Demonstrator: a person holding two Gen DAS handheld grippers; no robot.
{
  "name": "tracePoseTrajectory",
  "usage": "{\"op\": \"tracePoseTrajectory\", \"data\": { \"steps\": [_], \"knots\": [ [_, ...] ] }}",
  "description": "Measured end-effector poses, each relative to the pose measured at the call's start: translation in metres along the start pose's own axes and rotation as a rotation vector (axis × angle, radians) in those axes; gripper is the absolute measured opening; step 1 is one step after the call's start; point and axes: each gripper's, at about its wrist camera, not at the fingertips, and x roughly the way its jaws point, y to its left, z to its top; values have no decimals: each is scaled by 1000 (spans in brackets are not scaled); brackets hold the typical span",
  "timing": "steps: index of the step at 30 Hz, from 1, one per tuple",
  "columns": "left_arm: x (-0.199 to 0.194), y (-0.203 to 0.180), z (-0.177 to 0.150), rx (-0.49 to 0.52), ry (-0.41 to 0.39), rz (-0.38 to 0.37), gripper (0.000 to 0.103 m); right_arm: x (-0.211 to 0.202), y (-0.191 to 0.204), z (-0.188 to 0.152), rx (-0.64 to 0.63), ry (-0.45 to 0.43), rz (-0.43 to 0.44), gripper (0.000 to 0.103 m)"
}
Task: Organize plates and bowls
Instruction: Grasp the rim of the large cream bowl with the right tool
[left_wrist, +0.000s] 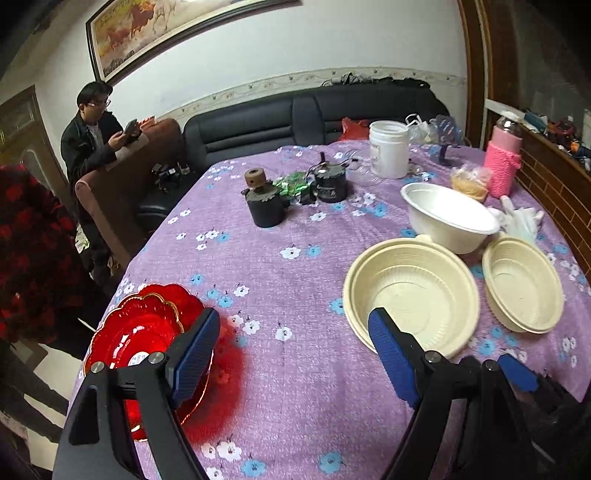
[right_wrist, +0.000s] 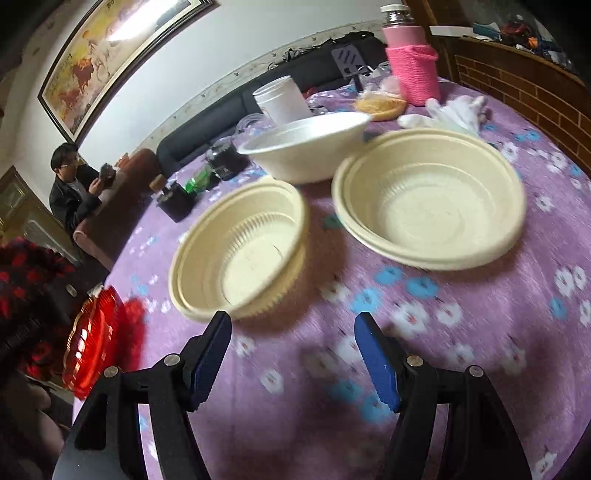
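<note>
On the table, seen from the left wrist, stacked plates lie at eight o'clock near the edge. Two bowls sit side by side at three o'clock, a third bowl behind them. A tub stands at one o'clock.

The left tool hangs over the counter with its jaws wide apart and nothing between them; its left pad lies in front of the red plates, which sit stacked at the near left edge. To the right stand two cream bowls, a large one partly behind the right pad and a small one just beside it, with a white bowl behind them, touching the large one. Farther back are two dark pots, a white jar and a pink bottle.
</note>
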Motion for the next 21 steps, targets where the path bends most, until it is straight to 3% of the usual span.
{"op": "tracePoseTrajectory", "data": {
  "steps": [4, 9, 14, 18, 21],
  "knots": [
    [20, 5, 8, -13, 52, -31, 82, 17, 12, 16, 18, 11, 19, 74],
    [69, 13, 22, -102, 218, -251, 82, 24, 22, 17, -25, -53, -13, 74],
    [102, 1, 28, -73, 269, -247, 80, 31, 14, 19, -34, -52, -33, 74],
    [124, -11, 32, -87, 324, -292, 80, 35, 4, 24, -5, -43, -13, 73],
    [142, -23, 33, -60, 355, -288, 78, 37, -3, 27, 23, -41, 9, 66]
  ]
}}
